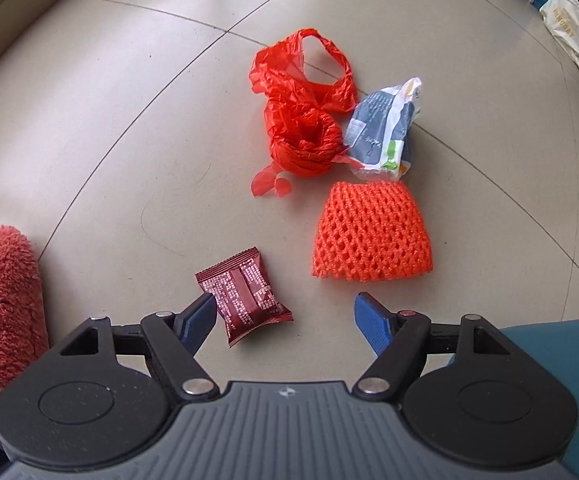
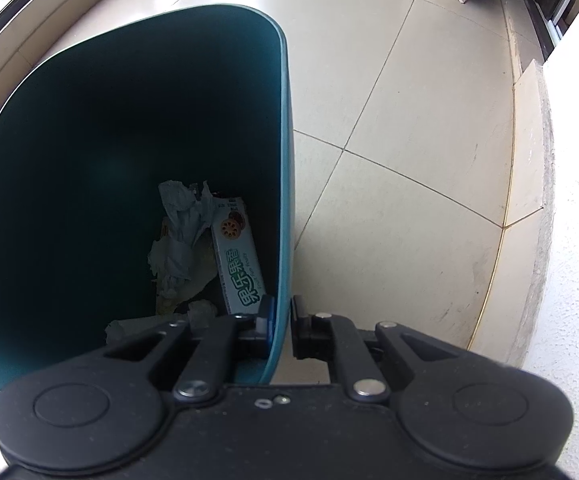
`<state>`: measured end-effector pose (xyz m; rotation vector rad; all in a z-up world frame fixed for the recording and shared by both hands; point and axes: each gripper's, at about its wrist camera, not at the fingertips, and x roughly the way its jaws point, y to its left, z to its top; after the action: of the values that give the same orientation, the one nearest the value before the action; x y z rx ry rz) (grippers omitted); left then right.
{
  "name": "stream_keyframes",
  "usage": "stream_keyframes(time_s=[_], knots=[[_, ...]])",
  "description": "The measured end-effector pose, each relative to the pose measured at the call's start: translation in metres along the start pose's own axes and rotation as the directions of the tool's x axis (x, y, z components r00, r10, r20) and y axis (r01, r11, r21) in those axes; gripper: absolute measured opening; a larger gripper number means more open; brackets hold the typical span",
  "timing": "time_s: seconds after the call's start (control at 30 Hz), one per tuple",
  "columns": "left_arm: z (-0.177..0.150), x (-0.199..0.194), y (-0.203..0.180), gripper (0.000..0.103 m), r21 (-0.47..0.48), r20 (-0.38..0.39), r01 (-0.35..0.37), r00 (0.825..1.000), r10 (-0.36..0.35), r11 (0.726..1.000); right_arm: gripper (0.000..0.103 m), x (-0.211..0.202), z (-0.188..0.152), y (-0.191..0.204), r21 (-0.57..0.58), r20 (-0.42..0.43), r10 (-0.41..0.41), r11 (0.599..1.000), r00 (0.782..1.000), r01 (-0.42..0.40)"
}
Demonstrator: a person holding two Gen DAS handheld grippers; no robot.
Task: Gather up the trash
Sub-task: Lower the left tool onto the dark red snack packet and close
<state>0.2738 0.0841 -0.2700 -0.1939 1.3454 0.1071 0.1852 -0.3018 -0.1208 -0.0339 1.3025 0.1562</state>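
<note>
My left hand-held gripper (image 1: 285,320), jaws apart, hangs over the floor (image 1: 129,128); the dark red wrapper (image 1: 245,294) lies beside its left finger, long axis diagonal. My right hand-held gripper (image 2: 283,326) clamps the bin (image 2: 285,120) rim.

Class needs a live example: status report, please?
Left gripper open over snack wrapper. Right gripper shut on bin wall. Nothing blocking.

Open tiled floor (image 1: 109,128) stretches left and far of the litter; a dark red snack wrapper (image 1: 245,294) lies between the left gripper (image 1: 285,316) and its spread jaws. Farther right, an orange foam net (image 1: 371,234), red plastic bag (image 1: 301,120) and crumpled packet (image 1: 385,128) crowd together. A fuzzy red slipper (image 1: 3,300) blocks the near left.
</note>
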Motion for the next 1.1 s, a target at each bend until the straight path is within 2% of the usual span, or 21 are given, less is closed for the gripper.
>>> stream_keyframes(time_s=[0.27, 0.5, 0.7, 0.77, 0.87, 1.1], knots=[[0.002, 0.053, 0.015, 0.075, -0.1, -0.088, -0.044, 0.996, 0.036, 0.994, 0.009, 0.01, 0.003, -0.001, -0.005, -0.013, -0.001, 1.0, 1.0, 0.001], [0.002, 0.073, 0.023, 0.075, -0.142, -0.095, -0.096, 0.992, 0.083, 0.985, 0.009, 0.014, 0.004, 0.001, -0.014, -0.026, -0.011, 1.0, 1.0, 0.011], [-0.003, 0.077, 0.026, 0.074, -0.141, -0.083, -0.095, 0.993, 0.083, 0.985, 0.009, 0.016, 0.005, 0.004, -0.016, -0.031, -0.019, 1.0, 0.999, 0.019], [-0.004, 0.077, 0.025, 0.057, -0.128, -0.08, -0.088, 0.994, 0.079, 0.988, 0.009, 0.016, 0.005, 0.004, -0.013, -0.032, -0.02, 1.0, 0.999, 0.02], [-0.006, 0.076, 0.025, 0.049, -0.119, -0.081, -0.083, 0.994, 0.074, 0.989, 0.009, 0.017, 0.006, 0.005, -0.015, -0.034, -0.021, 1.0, 0.999, 0.021], [-0.008, 0.064, 0.021, 0.043, -0.083, -0.062, -0.104, 0.993, 0.099, 0.991, 0.008, 0.017, 0.005, 0.006, -0.018, -0.033, -0.023, 1.0, 0.999, 0.023]])
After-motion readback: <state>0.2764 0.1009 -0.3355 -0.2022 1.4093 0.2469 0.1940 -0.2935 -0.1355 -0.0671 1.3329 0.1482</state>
